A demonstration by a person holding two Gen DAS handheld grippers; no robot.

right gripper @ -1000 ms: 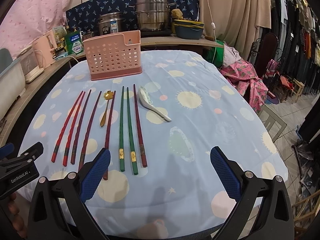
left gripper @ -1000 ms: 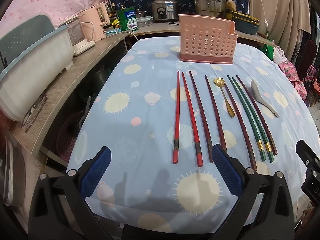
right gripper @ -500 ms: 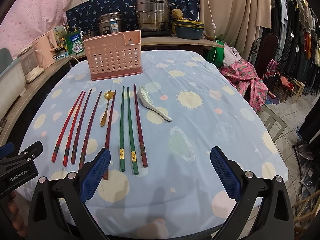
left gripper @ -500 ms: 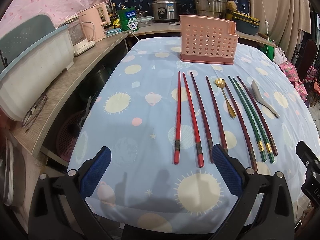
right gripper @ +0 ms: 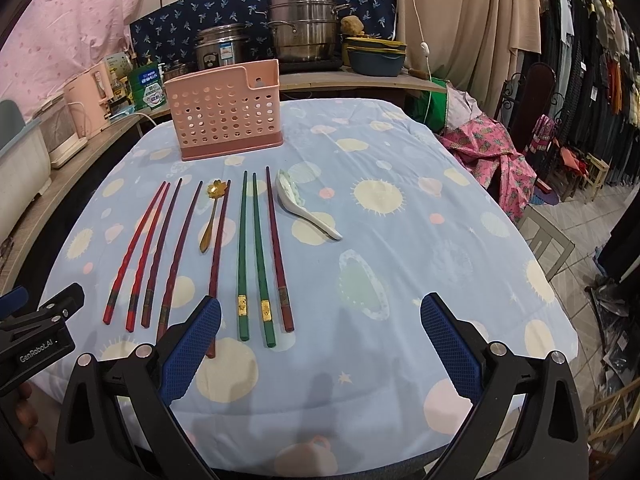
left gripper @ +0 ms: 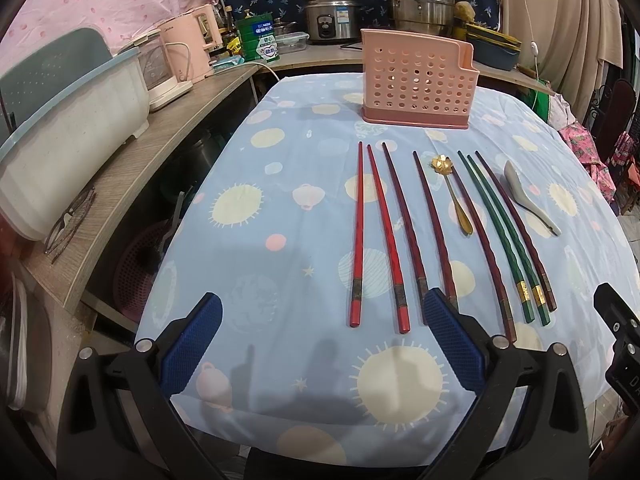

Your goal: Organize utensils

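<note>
Both grippers hang over the near edge of the table with nothing in them: the left gripper [left gripper: 322,332] has its blue-padded fingers spread wide apart, and the right gripper [right gripper: 320,332] is spread just as wide. On the blue tablecloth [right gripper: 420,248] with its pale suns and planets, the utensils lie in a neat row, handles toward the grippers. From the left there are two red chopsticks [left gripper: 357,236], then dark maroon chopsticks [left gripper: 404,220], a gold spoon [left gripper: 454,196] with a flower-shaped bowl, a pair of green chopsticks [right gripper: 250,252] with gold bands, one more maroon stick just beside them, and a white ceramic soup spoon [right gripper: 308,208] at the right end. The pink perforated utensil holder [left gripper: 416,84] stands upright beyond the tips, well apart from them. A steel steamer pot [right gripper: 304,32] sits on the counter behind.
</note>
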